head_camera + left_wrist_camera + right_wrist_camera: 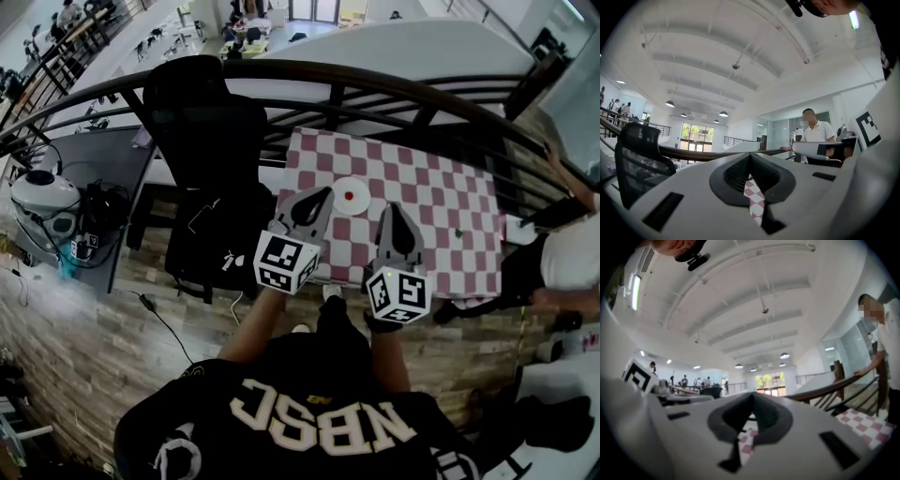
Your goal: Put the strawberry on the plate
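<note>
In the head view a small white plate [354, 187] rests on the red-and-white checked table [431, 197], and a small red strawberry [349, 196] lies on it. My left gripper [325, 193] is held above the table's near edge, its tip just left of the plate, jaws shut and empty. To the right of the plate my right gripper [389, 208] is also shut with nothing in it. In the left gripper view the left gripper [750, 157] has its jaws closed together, pointing up at the room. In the right gripper view the right gripper [752, 397] looks the same.
A black office chair [202, 122] stands left of the table, and a curved dark railing [375, 89] runs behind it. A person [567, 258] stands at the table's right end. A tiny dark thing [458, 232] lies on the cloth. Cables and equipment [56, 216] sit at far left.
</note>
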The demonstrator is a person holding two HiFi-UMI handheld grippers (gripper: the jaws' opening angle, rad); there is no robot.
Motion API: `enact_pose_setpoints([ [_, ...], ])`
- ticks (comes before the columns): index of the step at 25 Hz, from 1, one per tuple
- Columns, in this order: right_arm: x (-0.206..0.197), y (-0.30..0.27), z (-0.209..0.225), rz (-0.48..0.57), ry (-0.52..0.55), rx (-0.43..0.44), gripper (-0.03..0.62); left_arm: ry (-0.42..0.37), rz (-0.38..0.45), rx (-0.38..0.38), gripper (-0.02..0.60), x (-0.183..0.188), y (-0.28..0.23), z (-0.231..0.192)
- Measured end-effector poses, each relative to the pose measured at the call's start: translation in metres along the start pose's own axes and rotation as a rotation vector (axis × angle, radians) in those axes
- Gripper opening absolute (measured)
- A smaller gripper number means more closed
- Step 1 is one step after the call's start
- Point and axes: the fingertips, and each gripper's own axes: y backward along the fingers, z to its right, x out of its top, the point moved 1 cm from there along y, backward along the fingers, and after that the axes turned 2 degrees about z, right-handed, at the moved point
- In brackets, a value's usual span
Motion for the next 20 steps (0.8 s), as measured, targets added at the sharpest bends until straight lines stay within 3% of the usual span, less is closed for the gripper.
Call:
enact_pose_setpoints([
  [11, 0.006, 0.030, 0.001, -0.013, 0.021, 0.015, 0.018, -0.019, 0.068, -0.006, 0.014, 0.018, 0.019, 0.043],
  [20, -0.023, -0.001, -0.005, -0.073, 0.040, 0.025, 0.018, -0.007, 0.066, 0.035, 0.014, 0.001, 0.005, 0.007],
])
